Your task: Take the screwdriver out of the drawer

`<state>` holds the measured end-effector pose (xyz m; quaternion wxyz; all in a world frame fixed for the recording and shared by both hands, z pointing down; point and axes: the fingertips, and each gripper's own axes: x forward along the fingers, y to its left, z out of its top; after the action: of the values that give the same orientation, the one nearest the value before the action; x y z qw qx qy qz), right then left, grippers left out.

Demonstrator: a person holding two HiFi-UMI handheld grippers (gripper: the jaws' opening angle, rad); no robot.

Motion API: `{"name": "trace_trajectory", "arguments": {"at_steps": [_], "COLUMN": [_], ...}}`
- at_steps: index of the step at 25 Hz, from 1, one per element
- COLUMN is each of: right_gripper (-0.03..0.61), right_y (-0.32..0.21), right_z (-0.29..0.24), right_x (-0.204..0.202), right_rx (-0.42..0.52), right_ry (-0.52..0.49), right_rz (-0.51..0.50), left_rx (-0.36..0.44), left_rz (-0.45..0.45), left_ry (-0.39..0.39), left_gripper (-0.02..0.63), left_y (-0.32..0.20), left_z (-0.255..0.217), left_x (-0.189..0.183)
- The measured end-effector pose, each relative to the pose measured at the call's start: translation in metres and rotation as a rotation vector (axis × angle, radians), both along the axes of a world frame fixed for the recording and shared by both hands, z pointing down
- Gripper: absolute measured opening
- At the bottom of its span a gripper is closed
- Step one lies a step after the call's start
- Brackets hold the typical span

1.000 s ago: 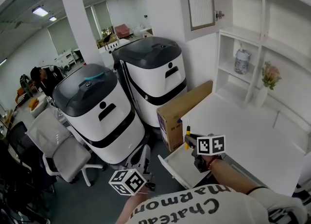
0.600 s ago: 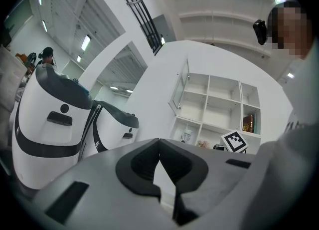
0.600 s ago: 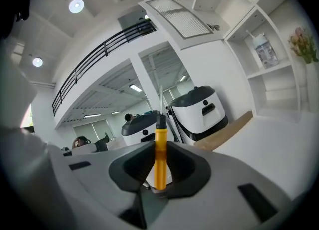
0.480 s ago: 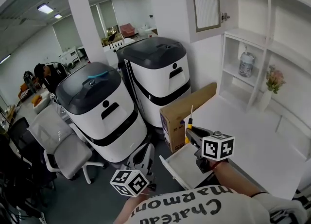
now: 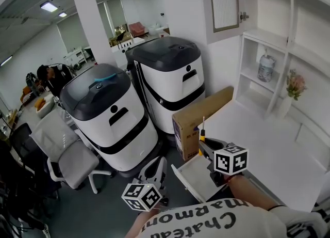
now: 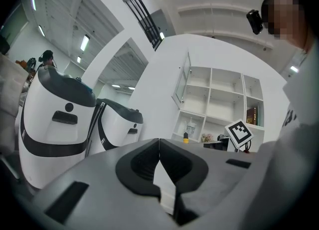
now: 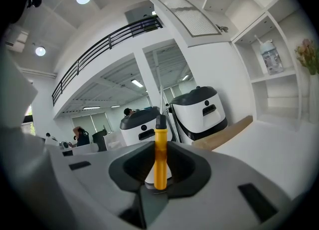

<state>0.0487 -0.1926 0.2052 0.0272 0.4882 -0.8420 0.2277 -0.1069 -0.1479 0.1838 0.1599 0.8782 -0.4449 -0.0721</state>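
The screwdriver (image 5: 201, 136) has a yellow handle and a thin metal shaft that points up. My right gripper (image 5: 202, 145) is shut on the handle and holds it above the open white drawer (image 5: 192, 178). In the right gripper view the yellow handle (image 7: 160, 158) stands upright between the pads of the gripper (image 7: 159, 173). My left gripper (image 5: 154, 172) hangs lower left of the drawer, apart from it. In the left gripper view that gripper (image 6: 159, 160) has its jaws together with nothing between them, and the screwdriver (image 6: 185, 136) shows far off.
Two white-and-black machines (image 5: 111, 118) (image 5: 170, 77) stand left of the white desk (image 5: 263, 144). A cardboard box (image 5: 198, 115) leans at the desk's left edge. Shelves hold a bottle (image 5: 266, 67) and flowers (image 5: 296, 84). An office chair (image 5: 67, 157) is at the left.
My right gripper has risen a little with the screwdriver, which now stands higher over the drawer. The left gripper has stayed in about the same place.
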Motion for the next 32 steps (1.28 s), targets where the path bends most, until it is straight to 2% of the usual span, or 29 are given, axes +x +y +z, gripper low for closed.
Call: {"name": "trace_trajectory", "arguments": {"at_steps": [14, 32], "right_gripper": [0.086, 0.086], "right_y": [0.004, 0.012], "right_z": [0.024, 0.027], "right_x": [0.0, 0.003], "right_rx": [-0.073, -0.074], "right_ry": [-0.008, 0.009], "right_rz": [-0.004, 0.002], "left_rx": [-0.03, -0.036], "left_rz": [0.006, 0.021], "left_ry": [-0.001, -0.001], "left_gripper": [0.025, 0.024], "left_y": [0.002, 0.006], "left_z": [0.012, 0.016], "left_x": [0.002, 0.007]}}
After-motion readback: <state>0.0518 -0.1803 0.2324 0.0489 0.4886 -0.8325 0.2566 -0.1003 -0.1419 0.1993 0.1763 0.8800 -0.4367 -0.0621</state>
